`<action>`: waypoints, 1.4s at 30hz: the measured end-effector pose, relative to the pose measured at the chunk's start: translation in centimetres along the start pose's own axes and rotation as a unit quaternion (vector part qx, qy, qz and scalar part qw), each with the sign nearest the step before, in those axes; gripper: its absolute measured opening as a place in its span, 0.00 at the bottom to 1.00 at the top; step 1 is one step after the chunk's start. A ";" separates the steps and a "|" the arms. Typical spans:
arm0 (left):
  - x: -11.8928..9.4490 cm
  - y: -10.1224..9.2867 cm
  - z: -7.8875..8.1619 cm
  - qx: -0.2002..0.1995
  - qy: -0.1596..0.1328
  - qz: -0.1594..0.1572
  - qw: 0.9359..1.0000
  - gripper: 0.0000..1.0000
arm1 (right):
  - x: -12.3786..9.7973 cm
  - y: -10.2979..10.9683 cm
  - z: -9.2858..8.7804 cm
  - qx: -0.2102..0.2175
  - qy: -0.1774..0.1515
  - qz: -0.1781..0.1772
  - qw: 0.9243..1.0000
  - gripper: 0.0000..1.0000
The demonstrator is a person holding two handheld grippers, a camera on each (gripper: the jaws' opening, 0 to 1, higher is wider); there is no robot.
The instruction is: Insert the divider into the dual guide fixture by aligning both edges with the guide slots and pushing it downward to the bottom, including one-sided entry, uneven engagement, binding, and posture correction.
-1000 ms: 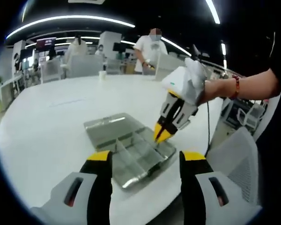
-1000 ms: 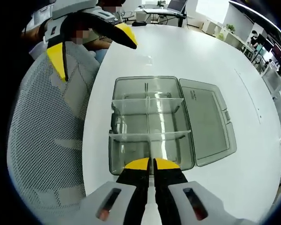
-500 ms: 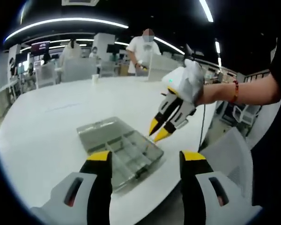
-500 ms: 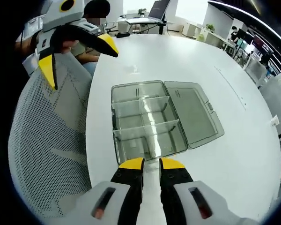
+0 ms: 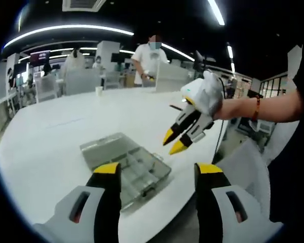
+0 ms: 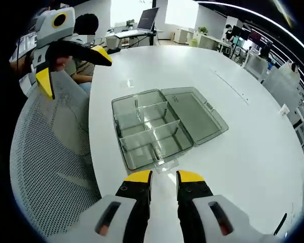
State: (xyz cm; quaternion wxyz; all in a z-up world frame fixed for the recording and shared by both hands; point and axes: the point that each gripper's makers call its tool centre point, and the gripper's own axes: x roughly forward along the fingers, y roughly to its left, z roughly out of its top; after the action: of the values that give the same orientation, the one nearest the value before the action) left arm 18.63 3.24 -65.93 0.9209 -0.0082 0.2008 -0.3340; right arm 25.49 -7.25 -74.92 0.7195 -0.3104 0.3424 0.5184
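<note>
Your right gripper (image 6: 159, 175), jaws slightly parted and empty, hovers just clear of the open fixture box (image 6: 157, 129) with its dividers seated; your left gripper (image 5: 158, 169), wide open, hangs beside the box.

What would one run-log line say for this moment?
left gripper: open, empty | right gripper: open, empty, above table | clear box: lid open, dividers seated | white mesh chair beside table

Open-plan office. Large white conference table (image 6: 253, 147); mesh-backed office chair (image 6: 45, 167); laptop (image 6: 147, 17) on a far desk; wall monitor (image 5: 39, 56); ceiling strip lights (image 5: 66, 29); people standing (image 5: 148, 59) among distant workstations.
</note>
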 end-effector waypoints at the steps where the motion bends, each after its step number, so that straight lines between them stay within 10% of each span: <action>1: 0.1 0.0 0.0 0.000 0.000 -0.001 1.000 0.57 | -0.1 0.0 -0.2 0.005 0.000 -0.003 1.000 0.16; 42: 1.8 1.2 -1.3 -0.014 0.019 -0.045 0.999 0.57 | 3.4 -0.8 -4.7 0.164 0.011 -0.091 0.982 0.43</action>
State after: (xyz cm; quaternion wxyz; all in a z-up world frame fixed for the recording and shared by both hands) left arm 20.09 3.21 -67.96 0.9010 -0.0234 0.2221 -0.3720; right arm 26.28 -9.40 -80.33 0.8012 -0.2236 0.4012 0.3835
